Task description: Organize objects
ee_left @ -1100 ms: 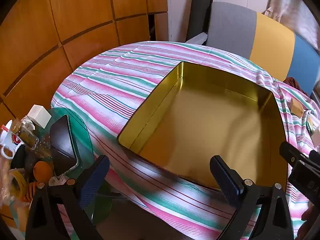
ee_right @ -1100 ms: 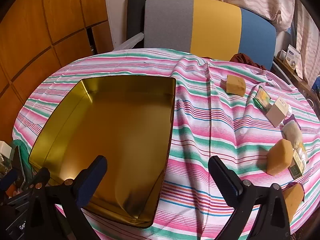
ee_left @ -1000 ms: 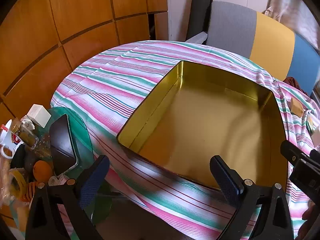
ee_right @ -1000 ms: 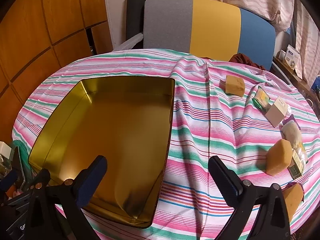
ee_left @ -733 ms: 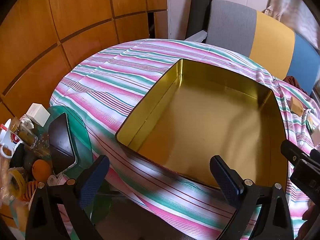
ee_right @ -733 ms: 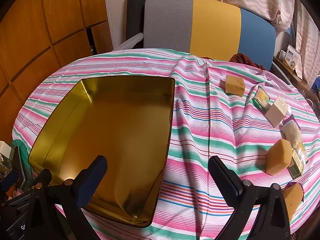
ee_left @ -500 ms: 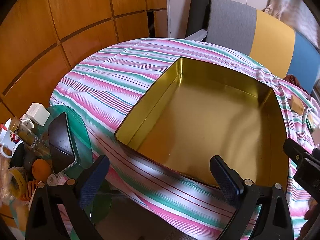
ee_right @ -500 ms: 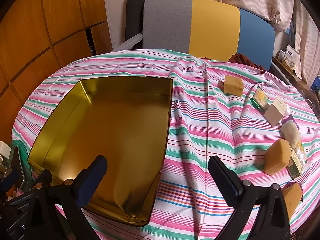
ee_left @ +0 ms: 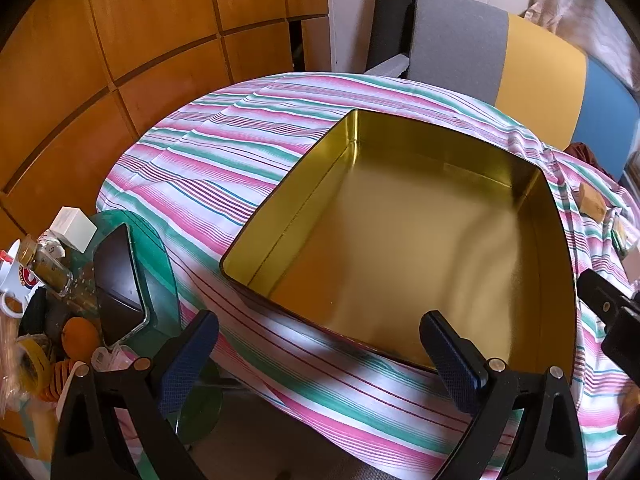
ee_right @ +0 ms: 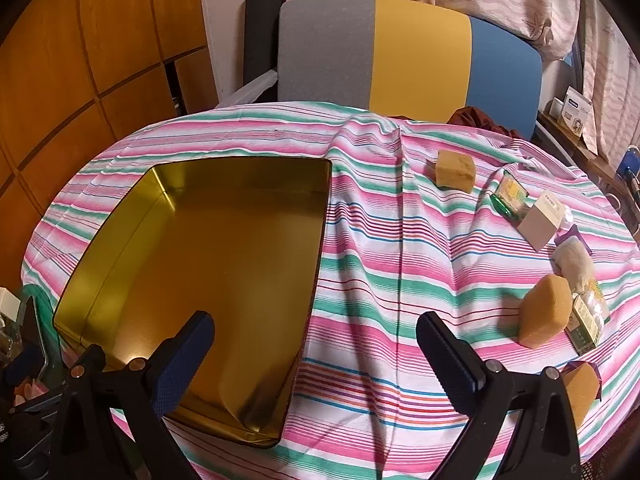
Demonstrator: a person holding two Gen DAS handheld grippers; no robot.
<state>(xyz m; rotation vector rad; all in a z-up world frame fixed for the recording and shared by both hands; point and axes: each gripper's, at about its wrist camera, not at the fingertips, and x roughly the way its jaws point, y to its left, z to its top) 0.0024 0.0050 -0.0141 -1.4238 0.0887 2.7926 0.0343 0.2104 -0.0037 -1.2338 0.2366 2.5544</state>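
Right wrist view: my right gripper (ee_right: 314,354) hangs spread wide with nothing between its fingers, and my left gripper (ee_left: 320,354) is just as slack over the near edge of the pink-and-green striped tablecloth (ee_right: 368,248). Just ahead lies the empty rectangular gold tin (ee_right: 192,256). To its right, well apart, sit tan sponge blocks (ee_right: 546,310), a small white carton (ee_right: 544,220) and green packets (ee_right: 510,196). Beyond stands a grey, yellow and blue chair back (ee_right: 412,54), with orange wood panelling (ee_left: 120,36) at left.
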